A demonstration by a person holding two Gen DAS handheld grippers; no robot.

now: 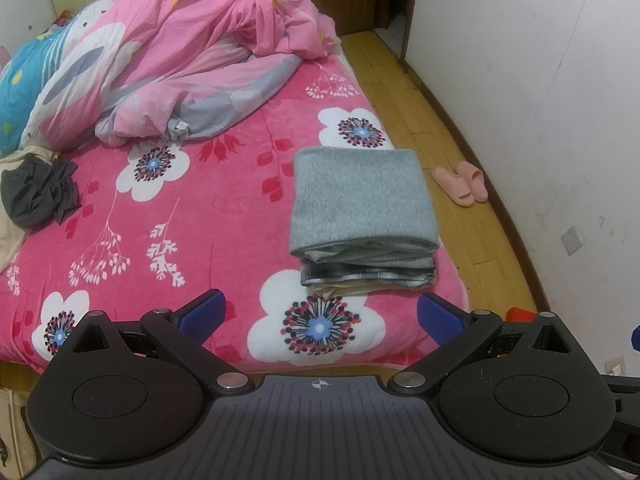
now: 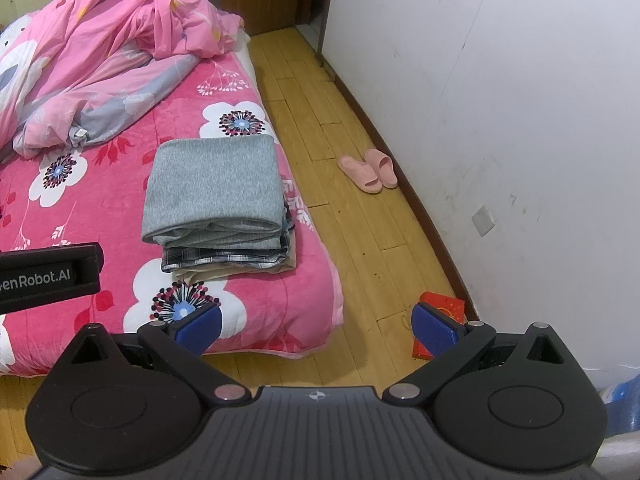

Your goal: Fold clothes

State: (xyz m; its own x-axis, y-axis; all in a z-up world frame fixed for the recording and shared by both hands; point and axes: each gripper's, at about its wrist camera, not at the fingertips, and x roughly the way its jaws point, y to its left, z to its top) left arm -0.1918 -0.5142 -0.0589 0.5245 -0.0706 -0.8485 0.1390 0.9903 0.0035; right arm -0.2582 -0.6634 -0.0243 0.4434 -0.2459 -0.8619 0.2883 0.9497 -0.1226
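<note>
Both grippers sit low in frame, blue ribbed pads spread wide, nothing between them: left gripper (image 1: 320, 314) over the bed's near edge, right gripper (image 2: 318, 326) over the bed corner and floor.

Left to right in the left wrist view: 1 crumpled dark grey garment (image 1: 38, 194) at mid-left on a beige cloth, unfolded. 1 rumpled pink duvet (image 1: 180, 48) upper left, thin cotton look. 1 folded stack (image 1: 362, 220) centre-right near the bed's right edge, 3 layers visible: grey knit on top, plaid in the middle, beige at the bottom. Roughly rectangular, edges fairly square.

Bed (image 1: 208, 216): plush pink blanket, white flowers with dark centres.

Right of the bed: yellow wood-plank floor (image 2: 340, 220), 2 pink slippers (image 2: 370, 170) side by side near the wall, 1 red box (image 2: 442, 314) lower right. Scuffed white wall (image 2: 500, 100), dark baseboard.
</note>
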